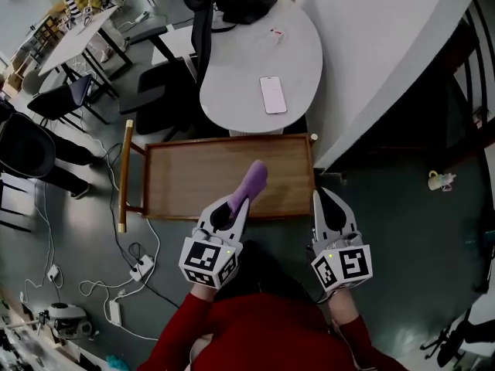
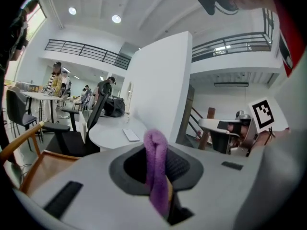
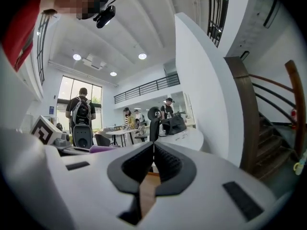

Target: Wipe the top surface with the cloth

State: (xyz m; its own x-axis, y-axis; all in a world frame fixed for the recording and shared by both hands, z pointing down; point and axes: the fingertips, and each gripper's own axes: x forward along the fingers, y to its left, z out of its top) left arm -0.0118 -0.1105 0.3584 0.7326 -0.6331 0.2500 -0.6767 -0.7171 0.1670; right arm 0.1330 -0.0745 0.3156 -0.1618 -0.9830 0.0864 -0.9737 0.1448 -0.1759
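- The step in hand, as I judge it, is bringing the cloth to the wood. The left gripper has its jaws clamped on a purple cloth, whose folded end sticks out past the tips toward 12 o'clock.
- The cloth lies over the wooden top, right of centre and in its near half. I cannot tell whether it touches the wood. The left gripper view looks out level across the room, which suggests the cloth is carried a little above the surface.
- The top is a tray-like panel with a raised rim, and a rail runs along its 9 o'clock side.
- The right gripper has its jaws pressed together with nothing between them. It sits by the top's near right corner, at about 4 o'clock from the cloth and apart from it.
- The next move, I'd say, is to tip the left gripper down so the cloth end lies flat on the wood. It can then sweep toward 9 o'clock and back, working out to the 12 o'clock edge.
- Only a short tongue of cloth shows beyond the jaws, so the cloth rather than the tips should meet the wood. The rim may snag it in the corners.
- Past the top at 12 o'clock stands a white desk with a phone on it, which is no part of this job.
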